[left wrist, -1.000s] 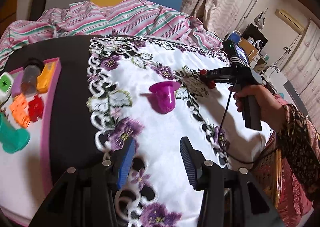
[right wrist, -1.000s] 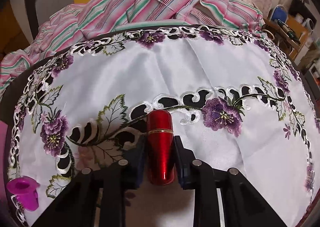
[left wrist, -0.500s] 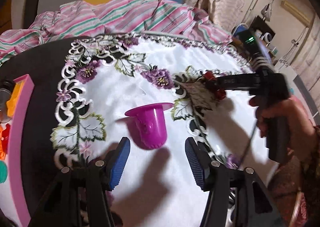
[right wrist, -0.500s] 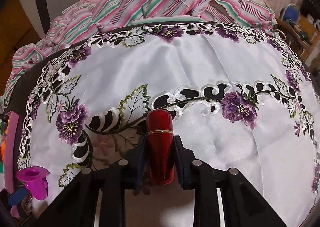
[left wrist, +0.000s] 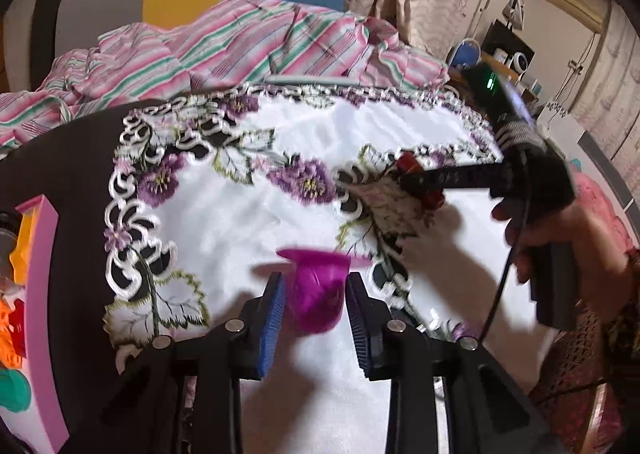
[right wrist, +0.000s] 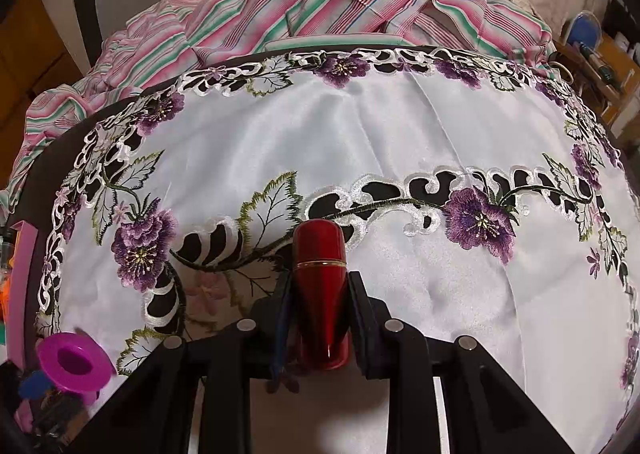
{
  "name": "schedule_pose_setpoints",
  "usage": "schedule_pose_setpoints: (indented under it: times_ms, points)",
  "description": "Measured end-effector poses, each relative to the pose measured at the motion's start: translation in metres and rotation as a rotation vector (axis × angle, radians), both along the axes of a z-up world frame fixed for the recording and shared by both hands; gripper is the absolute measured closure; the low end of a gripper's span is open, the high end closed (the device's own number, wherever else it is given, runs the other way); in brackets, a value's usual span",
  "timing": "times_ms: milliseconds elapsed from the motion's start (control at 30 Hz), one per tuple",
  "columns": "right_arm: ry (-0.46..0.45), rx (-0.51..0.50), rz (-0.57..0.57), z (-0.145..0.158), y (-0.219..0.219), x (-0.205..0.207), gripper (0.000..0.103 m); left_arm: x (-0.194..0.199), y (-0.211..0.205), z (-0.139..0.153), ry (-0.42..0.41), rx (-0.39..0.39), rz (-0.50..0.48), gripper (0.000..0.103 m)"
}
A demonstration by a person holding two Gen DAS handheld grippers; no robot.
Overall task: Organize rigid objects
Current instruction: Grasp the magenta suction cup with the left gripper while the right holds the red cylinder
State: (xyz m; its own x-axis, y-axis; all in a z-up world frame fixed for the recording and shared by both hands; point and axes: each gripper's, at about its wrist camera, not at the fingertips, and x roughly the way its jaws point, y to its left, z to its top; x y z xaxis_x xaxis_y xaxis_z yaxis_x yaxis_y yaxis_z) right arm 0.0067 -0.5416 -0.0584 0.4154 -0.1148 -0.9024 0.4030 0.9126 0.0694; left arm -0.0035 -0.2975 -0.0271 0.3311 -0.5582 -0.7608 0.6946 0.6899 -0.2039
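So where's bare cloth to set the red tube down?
The white middle of the tablecloth, ringed by the purple embroidered border, lies bare ahead of the right tongs. Crowded: the pink tray at left, and around the magenta cup.

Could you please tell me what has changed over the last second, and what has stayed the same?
The left gripper moved across the embroidered cloth to the purple cup, and its fingers have just been closing, now on the cup's sides. Unchanged: the right gripper stays clamped on the red tube, hardly moving.
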Motion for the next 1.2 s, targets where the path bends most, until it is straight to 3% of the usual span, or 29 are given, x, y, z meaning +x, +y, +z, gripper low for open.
schedule_pose_setpoints:
  times_ms: [300,433,600,667,733,800,1200]
  points:
    - [0.0,0.003,-0.009,0.0,-0.001,0.0,0.076,0.001,-0.008,0.005,0.0,-0.005,-0.025,0.072]
    - [0.002,-0.001,-0.011,0.0,-0.001,0.0,0.076,-0.004,-0.015,-0.008,0.04,0.024,-0.021,0.059]
    - [0.003,-0.003,-0.01,0.0,0.0,0.0,0.076,-0.003,-0.027,-0.024,0.093,0.036,-0.017,0.055]
    - [0.003,-0.002,-0.01,0.0,-0.001,-0.001,0.076,-0.004,-0.031,-0.027,0.08,0.051,-0.026,0.055]
    - [0.002,-0.001,-0.01,0.0,-0.001,-0.001,0.076,-0.006,-0.033,-0.025,0.071,0.043,-0.048,0.069]
    - [0.002,0.0,-0.011,0.0,-0.002,-0.001,0.076,-0.006,-0.033,-0.023,0.075,0.038,-0.057,0.072]
    - [0.001,-0.001,-0.014,0.0,-0.001,-0.001,0.076,-0.006,-0.025,0.003,0.041,0.017,-0.076,0.074]
